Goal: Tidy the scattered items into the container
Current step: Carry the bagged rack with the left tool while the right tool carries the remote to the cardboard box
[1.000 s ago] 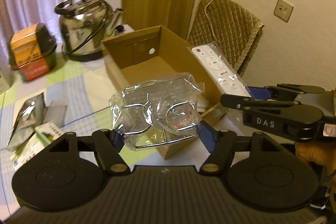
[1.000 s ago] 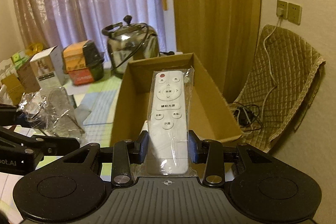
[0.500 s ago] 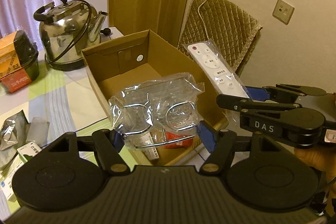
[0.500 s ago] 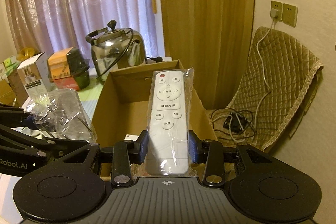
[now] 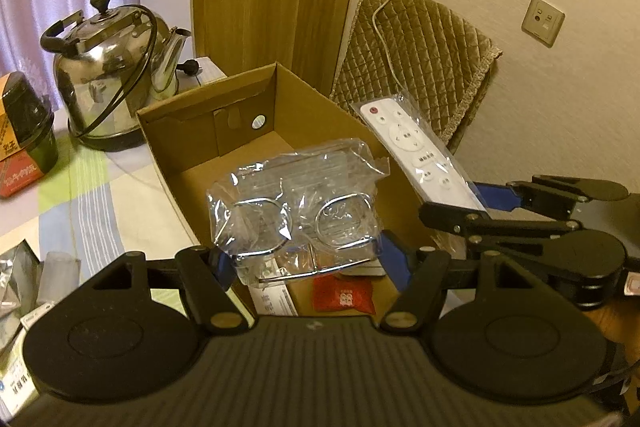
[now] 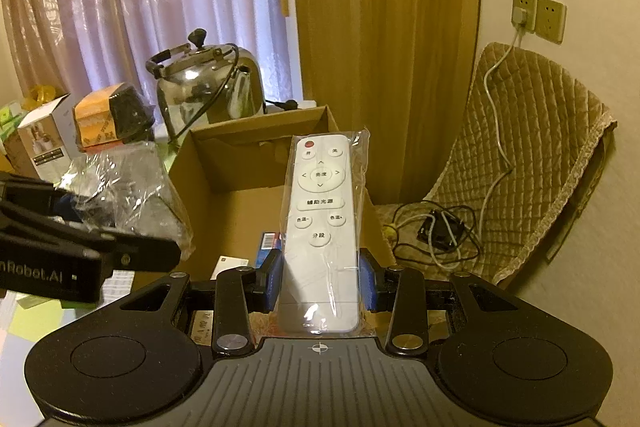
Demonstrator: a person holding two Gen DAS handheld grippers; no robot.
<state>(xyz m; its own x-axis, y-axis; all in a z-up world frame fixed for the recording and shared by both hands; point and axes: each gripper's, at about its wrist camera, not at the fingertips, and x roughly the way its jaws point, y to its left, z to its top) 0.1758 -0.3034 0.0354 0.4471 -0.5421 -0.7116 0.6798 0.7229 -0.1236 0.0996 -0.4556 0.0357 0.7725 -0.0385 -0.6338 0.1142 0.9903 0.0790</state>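
The counter (image 5: 92, 195), under a striped cloth, fills the left of the left-wrist frame, and the open box (image 5: 240, 131) sits at its centre, mouth up, ready to take things. A few small packets already lie on its floor at the near end. Both grippers hang over that near end, side by side, I'd say so each load can simply drop in.

The left gripper (image 5: 304, 259) has its fingers clamped on a clear bag (image 5: 296, 203) with wire rings inside, held up above the box's near corner. The right gripper (image 6: 320, 287) has its fingers closed on the lower end of a white remote (image 6: 320, 223) in a plastic sleeve, its button end pointing forward over the box floor.

Behind the box, upper left, stands a steel kettle (image 5: 108, 79) with its cord looped round it; an orange carton (image 6: 96, 127) sits further left. Neither blocks the drop. The real nuisance is closeness: the two grippers are near each other, and the crinkly bag could brush the other tool. More loose packets (image 5: 24, 275) wait at the lower left edge.
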